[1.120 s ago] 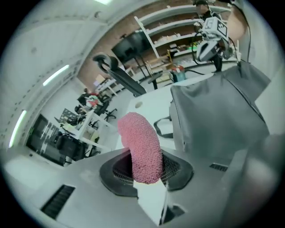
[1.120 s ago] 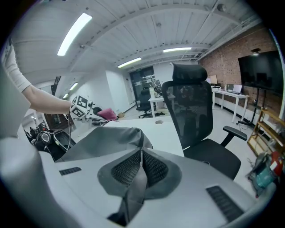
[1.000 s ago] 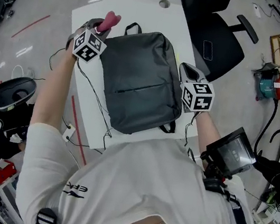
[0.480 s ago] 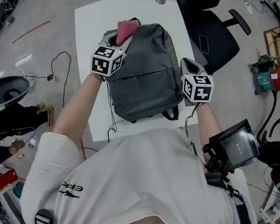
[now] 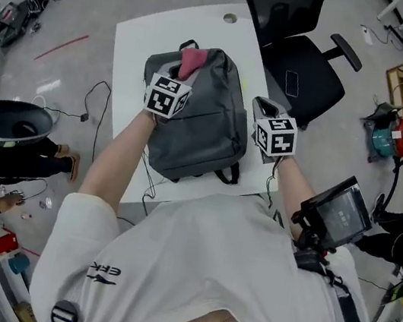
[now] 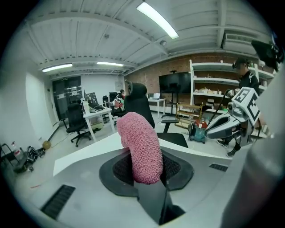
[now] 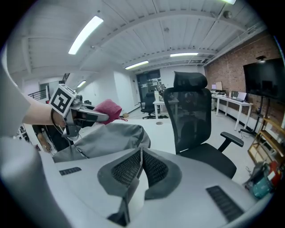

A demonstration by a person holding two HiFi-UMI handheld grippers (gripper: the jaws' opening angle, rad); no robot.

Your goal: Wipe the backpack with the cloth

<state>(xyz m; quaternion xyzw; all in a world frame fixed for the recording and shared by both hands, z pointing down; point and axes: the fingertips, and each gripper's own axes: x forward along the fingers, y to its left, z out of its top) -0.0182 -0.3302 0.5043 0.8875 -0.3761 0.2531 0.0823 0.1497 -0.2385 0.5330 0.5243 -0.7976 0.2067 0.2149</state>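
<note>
Figure: both arms at the backpack, seen from the head, left gripper and right gripper views. I had the left gripper (image 6: 144,169) clenched on the pink cloth (image 6: 139,144), which stood up out of the jaws as a thick folded roll. My left arm (image 5: 113,156) reached forward from the near edge of the white table (image 5: 143,30), almost straight. Its forearm lay along the left side of the grey backpack (image 5: 207,127), and the gripper was over the bag's upper left part, near the carry handle (image 5: 188,42). Whether the cloth touched the fabric I could not tell. The backpack lay flat in the middle of the table, its handle toward the far edge. My right gripper (image 7: 139,162) had its jaws pressed together with nothing between them. It was held just beside the backpack's right side, at the table's right edge, and pointed toward the black office chair (image 5: 298,50). My right arm (image 5: 290,181) was bent at the elbow, and its forearm rose past the table's near right corner.
</note>
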